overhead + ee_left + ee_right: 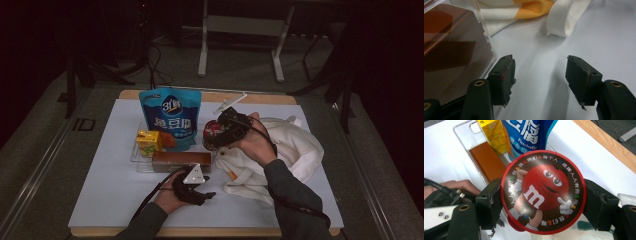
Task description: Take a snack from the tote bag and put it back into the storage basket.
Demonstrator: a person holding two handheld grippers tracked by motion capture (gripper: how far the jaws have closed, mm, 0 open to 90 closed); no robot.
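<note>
My right gripper [542, 202] is shut on a round M&M's tin [543, 195] with a red character on its lid, held above the table between the clear tray and the white bag; in the high view the tin [212, 134] sits at the right gripper [226, 131]. My left gripper [540, 77] stands open over bare white table, with nothing between its jaws, just right of the brown box [451, 50]. From above, the left gripper [196, 181] rests near the table's front, in front of the brown box [181, 161].
A clear tray [136, 156] holds a blue snack pouch [170, 116], a yellow juice carton [149, 142] and the brown box. A white cloth bag [290, 150] with an orange patch lies at the right; its strap [566, 17] lies ahead of the left gripper.
</note>
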